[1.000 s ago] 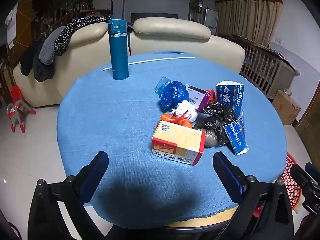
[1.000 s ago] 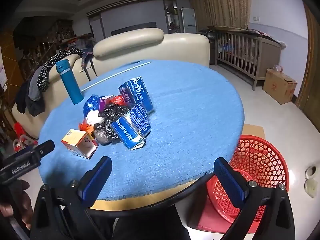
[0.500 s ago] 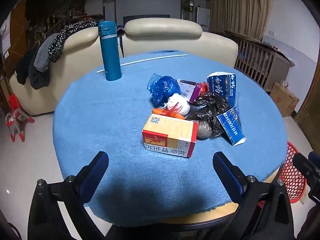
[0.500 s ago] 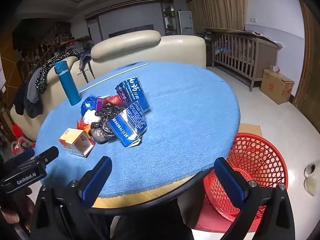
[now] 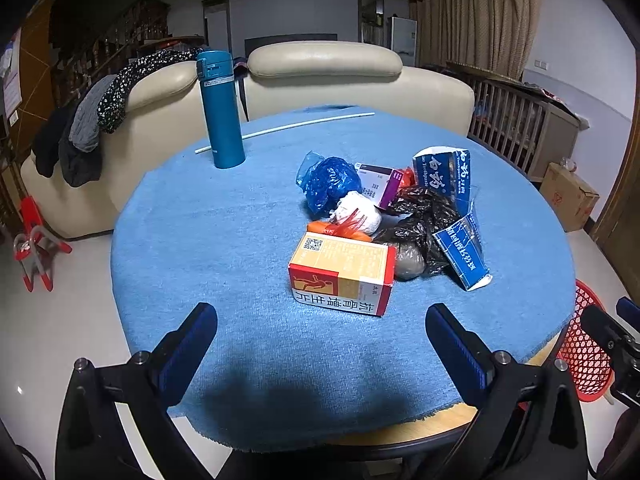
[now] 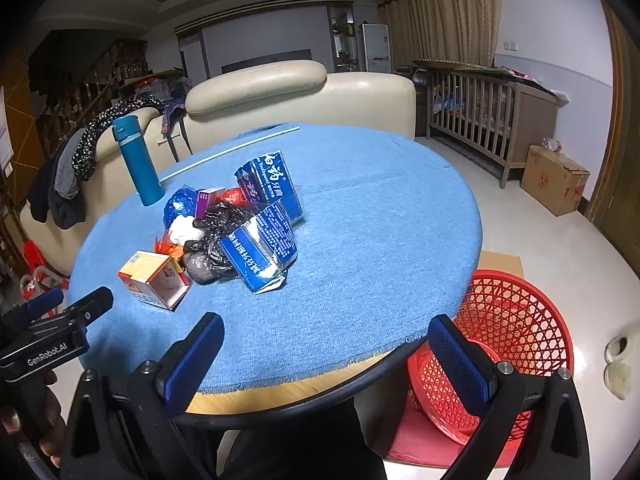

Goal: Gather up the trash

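Observation:
A heap of trash lies on the round blue-clothed table (image 5: 224,248): an orange-and-red medicine box (image 5: 340,276) nearest me, a crumpled black bag (image 5: 420,220), two blue toothpaste cartons (image 5: 462,252), a blue bag (image 5: 328,182) and a white wad (image 5: 358,214). My left gripper (image 5: 320,344) hovers open just short of the medicine box (image 6: 154,278). My right gripper (image 6: 326,354) is open over the table's near edge, with the red mesh basket (image 6: 508,340) on the floor at its right. Nothing sits between either pair of fingers.
A teal flask (image 5: 220,110) stands at the back left beside a white rod (image 5: 288,130). A cream sofa (image 5: 324,76) with draped clothes lies behind the table. A wooden crib (image 6: 484,116) and cardboard box (image 6: 554,180) stand at the right.
Both grippers have drawn back and swung a little; in the left wrist view the trash heap has slid rightward and lower. Both stay open and nothing on the table has moved.

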A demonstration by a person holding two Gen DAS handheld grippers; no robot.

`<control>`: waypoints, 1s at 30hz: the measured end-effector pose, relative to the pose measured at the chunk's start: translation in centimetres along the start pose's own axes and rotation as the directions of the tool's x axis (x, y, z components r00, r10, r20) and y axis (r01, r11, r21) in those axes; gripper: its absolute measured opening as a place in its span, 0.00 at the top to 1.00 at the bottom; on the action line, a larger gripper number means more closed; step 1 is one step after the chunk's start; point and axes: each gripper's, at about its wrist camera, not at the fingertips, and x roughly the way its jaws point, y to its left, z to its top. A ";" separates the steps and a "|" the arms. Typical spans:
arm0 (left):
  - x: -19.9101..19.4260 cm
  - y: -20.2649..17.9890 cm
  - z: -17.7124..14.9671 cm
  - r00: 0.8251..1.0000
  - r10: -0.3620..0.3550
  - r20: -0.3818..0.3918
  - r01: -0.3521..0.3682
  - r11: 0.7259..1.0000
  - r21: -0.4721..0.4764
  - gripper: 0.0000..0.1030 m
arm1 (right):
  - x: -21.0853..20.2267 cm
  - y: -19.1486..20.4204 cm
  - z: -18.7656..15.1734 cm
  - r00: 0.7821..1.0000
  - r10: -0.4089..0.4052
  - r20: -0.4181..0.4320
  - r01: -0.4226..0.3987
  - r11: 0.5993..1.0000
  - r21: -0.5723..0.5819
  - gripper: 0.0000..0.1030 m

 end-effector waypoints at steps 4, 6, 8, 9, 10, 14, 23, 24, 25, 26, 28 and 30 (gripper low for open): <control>0.1 -0.1 0.0 1.000 0.006 -0.004 -0.006 1.000 0.000 0.00 | 0.0 0.1 0.0 1.000 0.000 -0.003 0.000 1.000 -0.003 0.00; 0.1 -0.1 0.0 1.000 0.007 -0.004 -0.007 1.000 0.001 0.00 | 0.1 0.1 0.0 1.000 -0.001 -0.002 0.001 1.000 -0.004 0.00; 0.1 -0.1 0.0 1.000 0.006 -0.005 -0.006 1.000 0.000 0.00 | 0.1 0.1 0.0 1.000 0.000 -0.004 0.000 1.000 -0.003 0.00; 0.1 -0.1 0.0 1.000 0.005 -0.006 -0.005 1.000 0.000 0.00 | 0.1 0.1 0.0 1.000 -0.001 -0.004 0.001 1.000 -0.003 0.00; 0.1 -0.1 0.0 1.000 0.005 -0.006 -0.005 1.000 0.000 0.00 | 0.0 0.1 0.0 1.000 -0.002 -0.003 0.002 1.000 -0.004 0.00; 0.2 -0.2 -0.1 1.000 0.005 -0.008 -0.005 1.000 -0.001 0.00 | 0.1 0.1 -0.1 1.000 -0.001 -0.002 0.001 1.000 -0.006 0.00; 0.4 0.3 -0.1 1.000 0.000 -0.020 0.000 1.000 -0.022 0.00 | 0.1 0.2 -0.1 1.000 -0.003 -0.001 0.003 1.000 -0.009 0.00; 0.4 0.4 -0.1 1.000 0.000 -0.021 -0.001 1.000 -0.027 0.00 | 0.1 0.2 -0.1 1.000 -0.002 -0.002 0.002 1.000 -0.009 0.00; 0.5 0.5 -0.1 1.000 -0.001 -0.024 0.000 0.999 -0.034 0.00 | 0.1 0.2 -0.1 1.000 -0.002 -0.002 0.002 1.000 -0.010 0.00; 0.6 0.6 -0.1 1.000 -0.001 -0.026 0.000 0.999 -0.040 0.00 | 0.1 0.3 -0.1 1.000 -0.002 -0.003 0.002 1.000 -0.011 0.00; 0.7 0.7 -0.2 1.000 -0.001 -0.031 0.000 0.999 -0.048 0.00 | 0.2 0.3 -0.1 1.000 -0.002 -0.004 0.002 1.000 -0.012 0.00; 0.8 0.8 -0.2 0.999 -0.004 -0.036 0.002 0.999 -0.054 0.00 | 0.2 0.3 -0.1 1.000 -0.001 -0.005 0.001 1.000 -0.013 0.00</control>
